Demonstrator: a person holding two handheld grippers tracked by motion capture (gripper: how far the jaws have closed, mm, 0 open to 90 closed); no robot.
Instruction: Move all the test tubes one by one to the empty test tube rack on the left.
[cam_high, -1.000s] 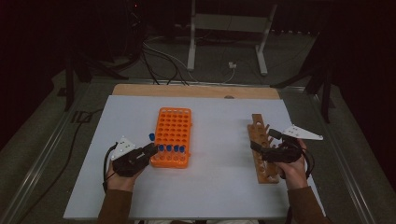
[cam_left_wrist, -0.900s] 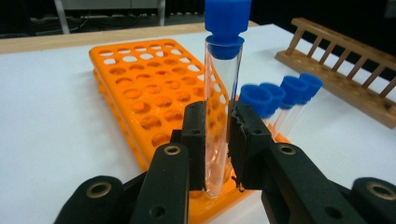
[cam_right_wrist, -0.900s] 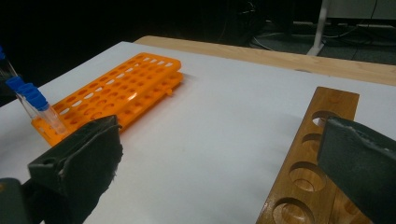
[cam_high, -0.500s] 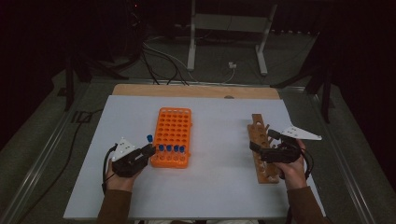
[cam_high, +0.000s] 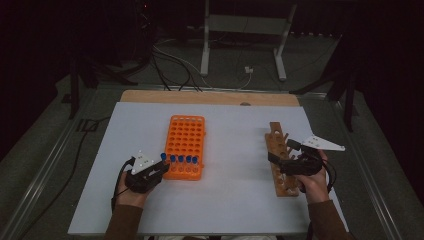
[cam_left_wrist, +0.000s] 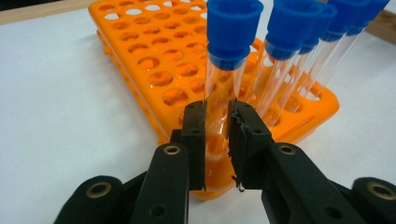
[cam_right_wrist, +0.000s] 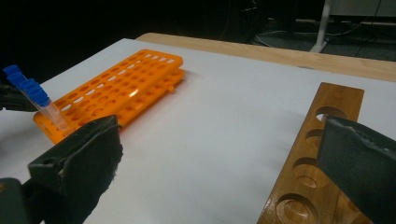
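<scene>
An orange tube rack (cam_high: 185, 135) lies left of the table's centre, with several blue-capped clear tubes (cam_high: 182, 159) standing in its near row. My left gripper (cam_high: 161, 167) is at the rack's near left corner. In the left gripper view my left gripper (cam_left_wrist: 217, 126) is shut on the glass of the end tube (cam_left_wrist: 219, 88), below its blue cap (cam_left_wrist: 233, 32); the tube stands upright at the corner of the rack (cam_left_wrist: 154, 60). My right gripper (cam_high: 280, 160) is open over the wooden rack (cam_high: 276, 131). In the right gripper view my right gripper (cam_right_wrist: 224, 163) has its jaws wide apart beside the wooden rack's round holes (cam_right_wrist: 303, 154).
The white table top (cam_high: 235, 150) has free room between the two racks. A wooden strip (cam_high: 210, 97) runs along its far edge. Beyond it are cables and a metal stand (cam_high: 240, 30) on the dark floor.
My left gripper has shifted only slightly, still shut on the end tube at the rack's corner. The right hand has kept still over the wooden rack.
</scene>
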